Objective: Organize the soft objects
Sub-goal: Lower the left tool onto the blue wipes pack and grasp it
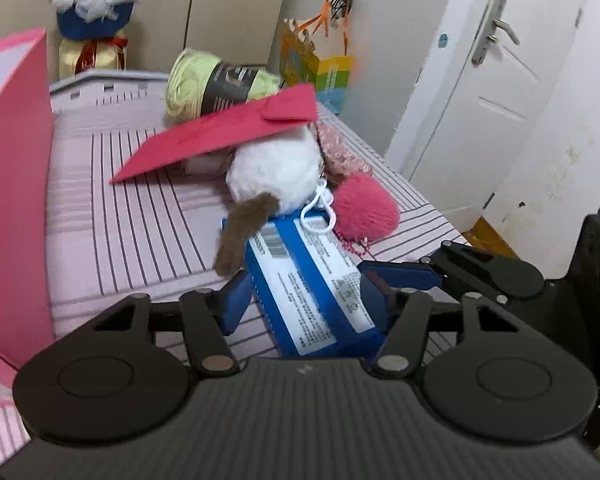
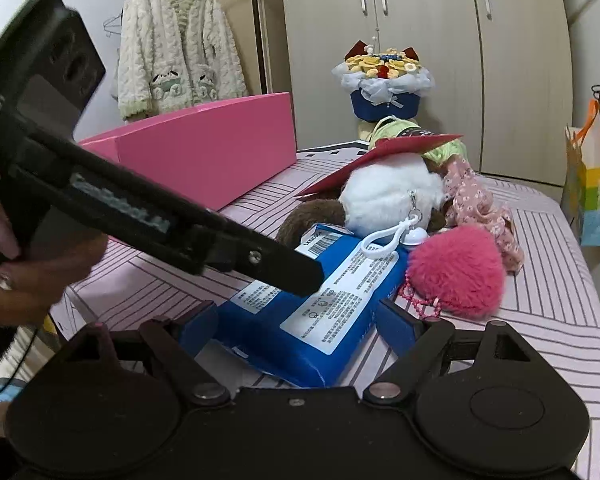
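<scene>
A blue tissue pack with white labels lies on the striped bed, and both grippers sit at its near end. My left gripper has its blue pads pressed on the pack's two long sides. My right gripper stands wide, and the pack lies slantwise between its fingers. Behind the pack are a white plush with a brown tail, a pink pompom, floral cloth, and a green yarn skein under a red envelope.
A tall pink box stands on the bed at the left. A white clip rests on the pack's far end. A hand holds the left gripper's black frame across the right wrist view. Door and gift bag lie to the right.
</scene>
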`<state>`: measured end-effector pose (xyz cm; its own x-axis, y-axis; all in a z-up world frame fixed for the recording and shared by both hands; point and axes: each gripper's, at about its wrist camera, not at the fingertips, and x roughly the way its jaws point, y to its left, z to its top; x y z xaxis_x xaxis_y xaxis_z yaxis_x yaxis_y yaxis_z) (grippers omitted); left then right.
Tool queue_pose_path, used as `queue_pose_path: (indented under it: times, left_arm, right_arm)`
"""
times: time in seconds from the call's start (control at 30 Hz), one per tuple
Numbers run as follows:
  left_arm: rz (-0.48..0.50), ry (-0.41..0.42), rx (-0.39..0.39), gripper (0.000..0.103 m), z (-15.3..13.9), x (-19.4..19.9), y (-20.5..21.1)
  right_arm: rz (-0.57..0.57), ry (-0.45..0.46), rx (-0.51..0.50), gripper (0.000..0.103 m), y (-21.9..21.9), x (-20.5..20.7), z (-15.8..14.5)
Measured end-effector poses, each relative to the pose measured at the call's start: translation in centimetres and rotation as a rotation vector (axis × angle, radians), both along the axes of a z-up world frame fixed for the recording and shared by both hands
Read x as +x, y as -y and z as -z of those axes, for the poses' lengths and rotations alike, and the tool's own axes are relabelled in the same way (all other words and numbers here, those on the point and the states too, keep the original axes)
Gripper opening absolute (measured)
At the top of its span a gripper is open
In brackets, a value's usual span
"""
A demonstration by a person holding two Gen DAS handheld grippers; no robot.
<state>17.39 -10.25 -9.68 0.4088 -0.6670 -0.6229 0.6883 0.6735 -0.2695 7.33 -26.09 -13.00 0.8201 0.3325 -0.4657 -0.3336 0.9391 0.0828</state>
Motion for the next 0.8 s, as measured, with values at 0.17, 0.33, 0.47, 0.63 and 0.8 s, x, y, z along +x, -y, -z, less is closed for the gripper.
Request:
queue_pose_path:
  times: [0.17, 0.33, 0.47, 0.63, 0.8]
  left_arm:
    - [-0.023, -0.017, 0.007, 0.05, 1.1, -0.2, 0.2]
    - [-0.04, -0.006, -0.034, 0.047, 1.5, -0.8, 0.0]
    - [-0.034, -0.027, -0.088, 0.047, 1.5, -0.9, -0.3]
    - [-0.04, -0.01, -0.06, 0.048, 1.3, -1.5, 0.2]
    - [-0.066, -0.029, -0.031, 0.048, 0.9, -2.0, 0.1]
  right_arm:
    - [-0.002, 0.003, -0.003, 0.089, 0.0, 0.0, 0.3]
    - [0.0, 0.0, 0.027, 0.088, 0.2, 0.0, 0.6]
    - [0.003, 0.033, 0.036, 0.084, -0.2, -0.7, 0.9]
    - [0.028, 0.056, 0.037, 0.079, -1.1, -1.1, 1.0]
    - [0.031, 0.046, 0.071, 0.069, -1.2, -1.4, 0.6]
